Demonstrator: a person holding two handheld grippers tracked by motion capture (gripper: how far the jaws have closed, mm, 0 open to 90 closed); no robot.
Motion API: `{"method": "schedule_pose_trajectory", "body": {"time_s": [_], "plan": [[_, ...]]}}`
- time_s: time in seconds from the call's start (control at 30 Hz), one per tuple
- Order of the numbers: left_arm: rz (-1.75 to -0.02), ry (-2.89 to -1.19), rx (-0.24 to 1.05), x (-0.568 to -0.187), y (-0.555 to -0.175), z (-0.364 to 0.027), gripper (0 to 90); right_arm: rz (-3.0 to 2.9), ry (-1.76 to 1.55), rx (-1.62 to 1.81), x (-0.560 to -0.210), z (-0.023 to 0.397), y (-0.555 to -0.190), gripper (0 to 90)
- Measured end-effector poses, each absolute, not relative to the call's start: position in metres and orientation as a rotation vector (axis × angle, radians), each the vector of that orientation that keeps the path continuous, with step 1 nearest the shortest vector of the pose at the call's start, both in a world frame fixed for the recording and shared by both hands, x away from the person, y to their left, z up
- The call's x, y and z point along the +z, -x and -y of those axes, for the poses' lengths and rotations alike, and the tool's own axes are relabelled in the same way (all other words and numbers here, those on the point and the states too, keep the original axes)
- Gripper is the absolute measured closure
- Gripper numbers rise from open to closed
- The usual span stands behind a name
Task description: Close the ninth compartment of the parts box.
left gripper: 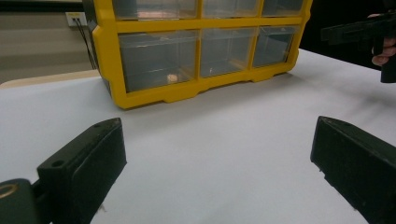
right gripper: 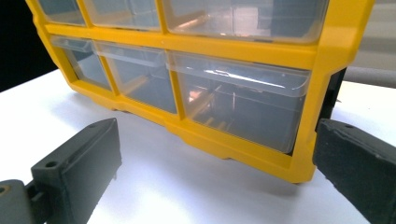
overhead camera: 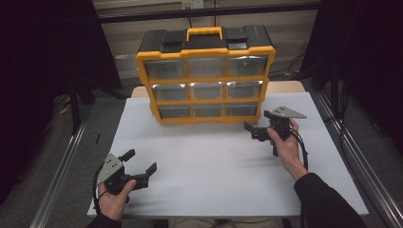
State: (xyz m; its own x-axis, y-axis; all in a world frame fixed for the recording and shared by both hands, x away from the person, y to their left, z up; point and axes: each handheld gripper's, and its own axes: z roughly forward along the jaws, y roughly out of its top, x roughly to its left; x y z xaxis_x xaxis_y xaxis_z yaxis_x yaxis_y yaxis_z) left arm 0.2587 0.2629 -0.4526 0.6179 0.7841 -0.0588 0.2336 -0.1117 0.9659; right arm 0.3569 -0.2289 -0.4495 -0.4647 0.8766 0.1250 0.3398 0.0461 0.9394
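A yellow and black organiser case (overhead camera: 205, 76) with three rows of clear drawers stands upright at the back of the white table (overhead camera: 214, 166). My left gripper (overhead camera: 140, 161) is open near the front left of the table, empty, facing the case (left gripper: 196, 56) from a distance. My right gripper (overhead camera: 259, 122) is open and empty, close to the case's bottom right corner. In the right gripper view the bottom right drawer (right gripper: 238, 105) sits just ahead between the jaws. A small pale object (left gripper: 172, 78) lies inside the bottom left drawer.
A yellow carrying handle (overhead camera: 204, 32) tops the case. Metal rails (overhead camera: 59, 166) run along both sides of the table. The other hand and its gripper (left gripper: 369, 32) appear at the upper right of the left gripper view. Dark curtains hang on both sides.
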Motion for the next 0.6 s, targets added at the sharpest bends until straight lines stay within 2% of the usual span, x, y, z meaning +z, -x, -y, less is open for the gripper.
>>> {"method": "schedule_pose_trajectory", "body": {"time_s": [0.6], "plan": [[-0.850, -1.662, 0.577, -0.452, -0.259, -0.262, 3.1, -1.823, -1.175, 1.418, -0.444, 0.245, -0.322, 1.2]]}}
